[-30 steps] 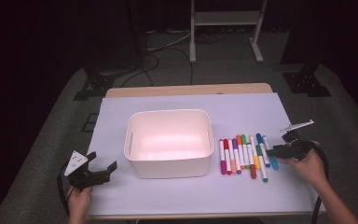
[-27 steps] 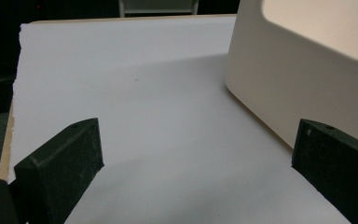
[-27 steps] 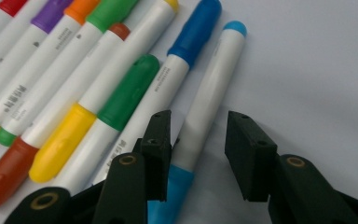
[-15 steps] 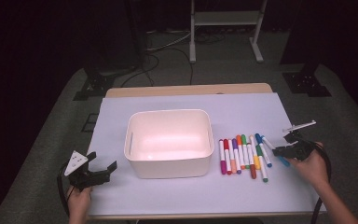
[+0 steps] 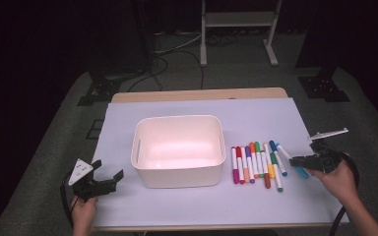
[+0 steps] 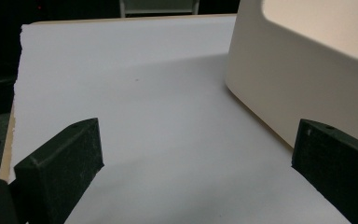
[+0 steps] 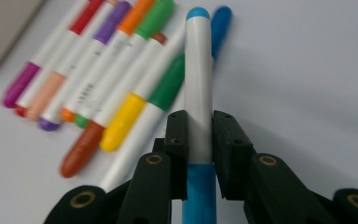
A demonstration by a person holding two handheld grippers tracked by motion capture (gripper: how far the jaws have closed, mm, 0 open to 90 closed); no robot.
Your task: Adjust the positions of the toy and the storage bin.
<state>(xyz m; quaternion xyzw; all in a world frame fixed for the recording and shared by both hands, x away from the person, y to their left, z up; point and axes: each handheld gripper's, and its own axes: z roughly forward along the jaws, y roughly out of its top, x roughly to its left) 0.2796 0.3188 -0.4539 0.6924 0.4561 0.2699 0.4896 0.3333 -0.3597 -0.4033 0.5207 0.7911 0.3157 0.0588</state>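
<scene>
My right gripper [image 7: 199, 126] is shut on a white marker with light blue ends [image 7: 198, 79], gripping its barrel near the lower cap. From the high view this right gripper [image 5: 298, 161] holds that marker [image 5: 286, 153] just right of a row of several coloured markers [image 5: 256, 162] lying on the white sheet. The row [image 7: 98, 84] lies to the left under the held marker. My left gripper [image 5: 109, 171] rests open at the sheet's front left, with nothing between its jaws. Its open jaws [image 6: 198, 163] frame bare sheet, and the white bin [image 6: 298, 70] stands at the upper right.
The white bin [image 5: 179, 119] stands mid-table and looks hollow and bare inside. The white sheet [image 5: 256, 110] covers a wooden table whose far edge [image 5: 202, 93] shows. Beyond lie a metal stand [image 5: 238, 29] and floor cables [image 5: 172, 54]. Cables trail from both grippers.
The right gripper has shifted slightly right and towards the person and lifted a little, with the light blue marker now in its jaws and pulled away from the row. The left gripper has stayed put.
</scene>
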